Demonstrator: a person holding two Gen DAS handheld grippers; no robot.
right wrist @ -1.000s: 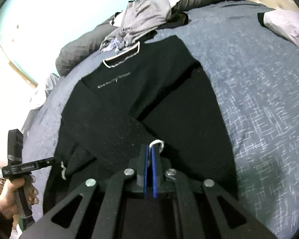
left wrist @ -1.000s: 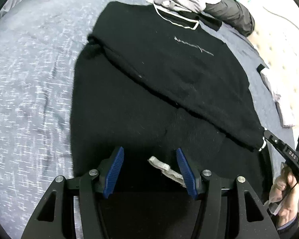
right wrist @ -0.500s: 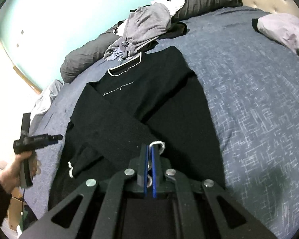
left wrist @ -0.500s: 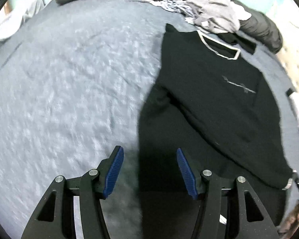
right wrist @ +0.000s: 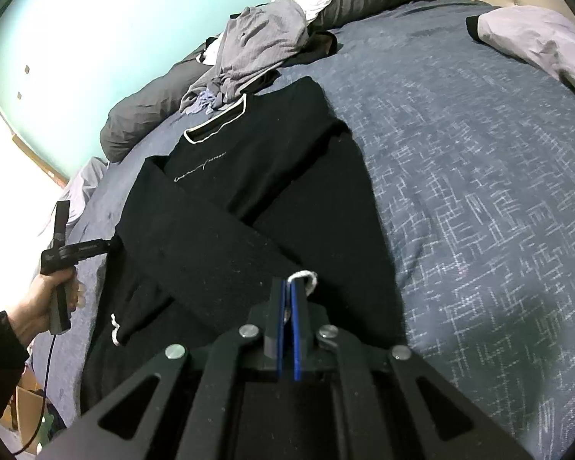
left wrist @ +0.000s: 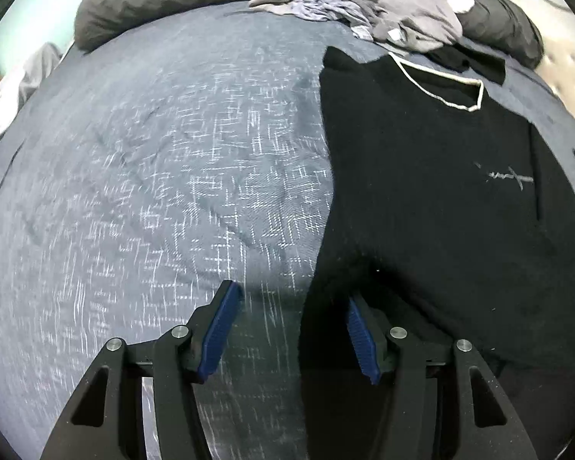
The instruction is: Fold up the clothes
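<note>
left gripper (left wrist: 287, 329) sits wide open with nothing pinched; black sweater's (left wrist: 441, 191) edge lies between its blue pads, mostly off right. Grey clothes pile (left wrist: 383, 7) way ahead; blue bedspread (left wrist: 153, 172) left.

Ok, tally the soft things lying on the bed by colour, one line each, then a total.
Black: 1, the sweater laid flat.
Dark grey: 2, pillows along the far edge.
Light grey: 1, the crumpled clothes heap.
Pale lilac: 1, the garment near the headboard.
Total: 5
</note>
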